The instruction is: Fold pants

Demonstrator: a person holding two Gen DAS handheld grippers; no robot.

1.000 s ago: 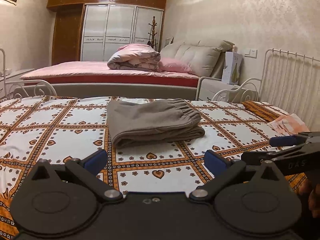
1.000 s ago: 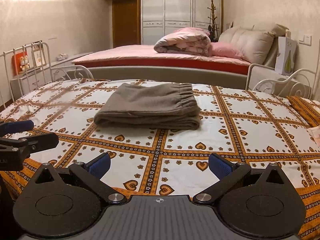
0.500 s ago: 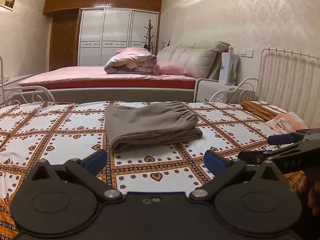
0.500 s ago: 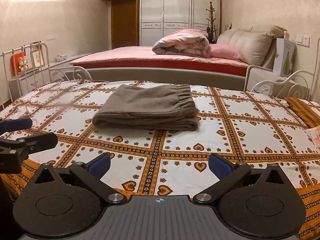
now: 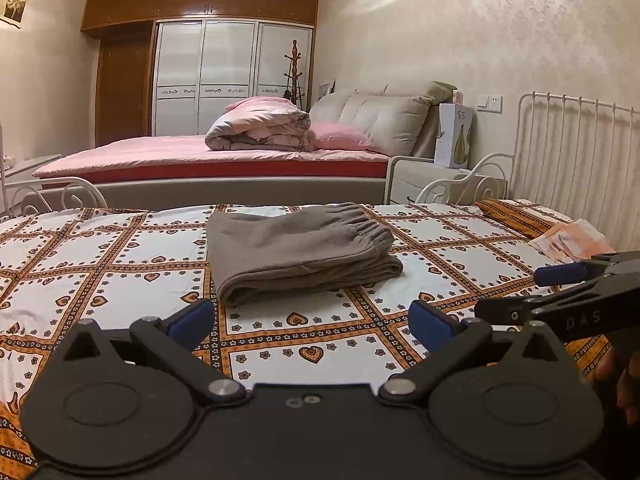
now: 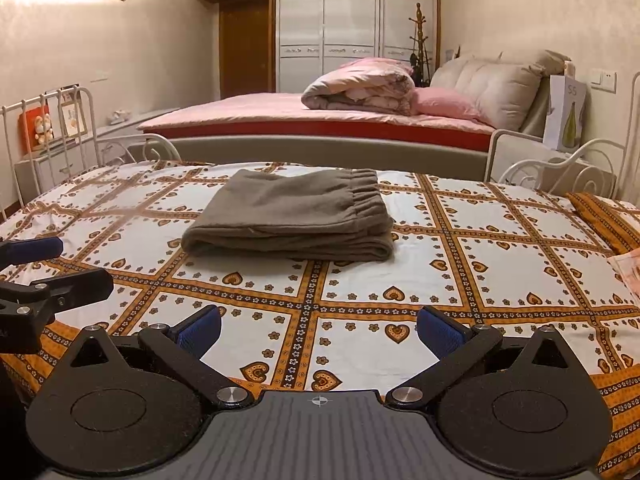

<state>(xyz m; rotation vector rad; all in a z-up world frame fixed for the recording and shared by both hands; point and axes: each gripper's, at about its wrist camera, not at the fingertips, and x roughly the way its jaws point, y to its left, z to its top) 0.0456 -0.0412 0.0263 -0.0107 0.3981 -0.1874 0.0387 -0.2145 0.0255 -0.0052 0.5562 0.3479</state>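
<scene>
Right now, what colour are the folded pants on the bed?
Plain grey-brown; the pants show best in the right wrist view.

**Surfaces and finishes**

Pants (image 6: 288,216): soft matt grey-brown cloth, fleecy, gathered waistband. Bedsheet (image 6: 460,264): smooth printed cloth. Left gripper (image 5: 312,322): matt black plastic, blue textured pads (image 5: 192,318), shiny metal pivots. Wardrobe (image 5: 232,80): glossy panels, glossy wood surround. Bed rail (image 5: 576,152): white painted metal.

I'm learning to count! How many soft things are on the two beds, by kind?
Folded grey-brown fleece pants: 1
Rolled pink quilt: 1
Pink pillow: 1
Orange patterned pillow: 1
Total: 4
</scene>
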